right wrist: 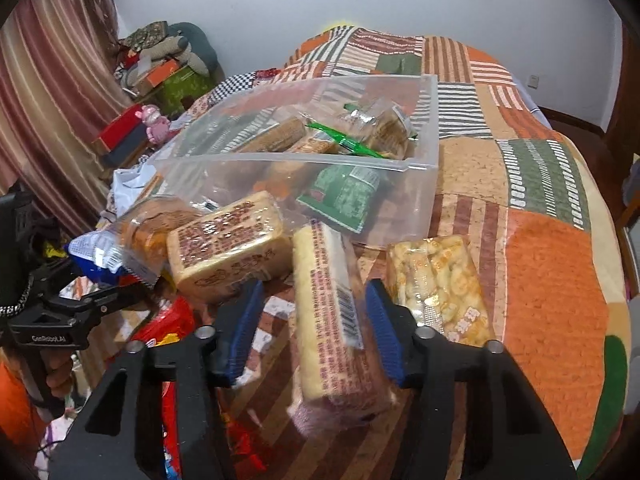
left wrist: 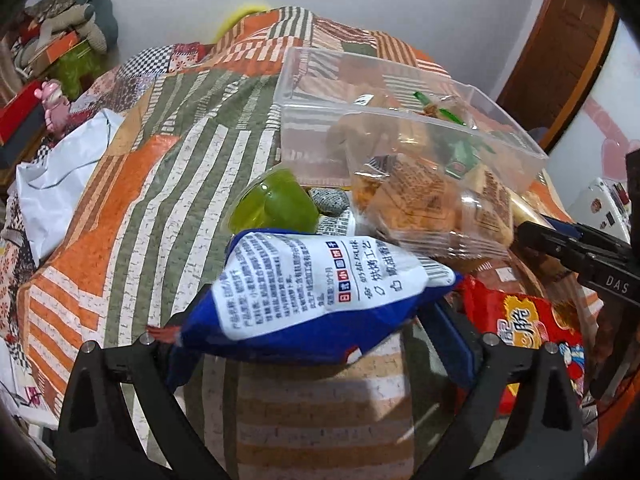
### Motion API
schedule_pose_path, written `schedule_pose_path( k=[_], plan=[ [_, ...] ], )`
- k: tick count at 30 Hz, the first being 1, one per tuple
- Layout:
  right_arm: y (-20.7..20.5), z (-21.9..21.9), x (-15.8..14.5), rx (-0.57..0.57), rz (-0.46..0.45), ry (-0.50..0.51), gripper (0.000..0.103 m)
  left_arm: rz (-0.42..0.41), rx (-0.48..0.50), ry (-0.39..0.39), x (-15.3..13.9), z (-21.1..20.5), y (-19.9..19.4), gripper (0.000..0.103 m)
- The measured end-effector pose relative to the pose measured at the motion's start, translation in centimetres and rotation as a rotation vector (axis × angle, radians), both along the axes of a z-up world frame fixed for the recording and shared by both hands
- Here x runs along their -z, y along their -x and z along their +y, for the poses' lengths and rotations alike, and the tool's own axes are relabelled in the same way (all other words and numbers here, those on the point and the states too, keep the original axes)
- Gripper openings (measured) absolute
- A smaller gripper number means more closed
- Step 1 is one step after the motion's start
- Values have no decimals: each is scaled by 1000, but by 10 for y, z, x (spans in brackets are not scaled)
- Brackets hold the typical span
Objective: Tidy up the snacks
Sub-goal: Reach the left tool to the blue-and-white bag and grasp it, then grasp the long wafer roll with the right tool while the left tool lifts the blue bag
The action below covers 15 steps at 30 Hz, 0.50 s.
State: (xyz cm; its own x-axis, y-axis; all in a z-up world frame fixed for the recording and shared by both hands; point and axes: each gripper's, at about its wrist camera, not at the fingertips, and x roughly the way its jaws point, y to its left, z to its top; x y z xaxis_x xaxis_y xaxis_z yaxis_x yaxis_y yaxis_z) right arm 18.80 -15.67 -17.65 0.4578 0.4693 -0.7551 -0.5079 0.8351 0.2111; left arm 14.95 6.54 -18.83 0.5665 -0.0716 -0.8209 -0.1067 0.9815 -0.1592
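My left gripper is shut on a blue and white snack bag, held above the quilt in front of a clear plastic bin that holds several wrapped snacks. My right gripper stands open around a long clear-wrapped biscuit pack that lies between its blue pads. The bin also shows in the right wrist view. A wrapped cake block and a pale puffed-snack pack lie beside it. The left gripper shows at the left of the right wrist view.
A patchwork quilt covers the bed. A green jelly cup and a red snack bag lie near the bin. A white bag, boxes and a pink toy sit at the left bedside. A wall stands behind.
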Motion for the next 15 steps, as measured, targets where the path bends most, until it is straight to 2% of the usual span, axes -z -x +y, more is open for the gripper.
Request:
schedule_pose_path(
  k=[4, 5, 7, 11, 15],
  plan=[
    [-3, 0, 3, 10, -9, 34, 34, -23, -29, 4, 1, 1, -2, 98],
    [-5, -3, 4, 12, -6, 25, 33, -34, -35, 2, 1, 1, -1, 97],
    [-6, -7, 3, 18, 3, 6, 32, -54, -35, 7, 0, 0, 2, 87],
    [-1, -15, 0, 34, 1, -20, 29, -78, -41, -5, -2, 2, 7, 83],
    [6, -21, -4, 36, 2, -42, 28, -95, -57, 17, -8, 8, 17, 81]
  ],
)
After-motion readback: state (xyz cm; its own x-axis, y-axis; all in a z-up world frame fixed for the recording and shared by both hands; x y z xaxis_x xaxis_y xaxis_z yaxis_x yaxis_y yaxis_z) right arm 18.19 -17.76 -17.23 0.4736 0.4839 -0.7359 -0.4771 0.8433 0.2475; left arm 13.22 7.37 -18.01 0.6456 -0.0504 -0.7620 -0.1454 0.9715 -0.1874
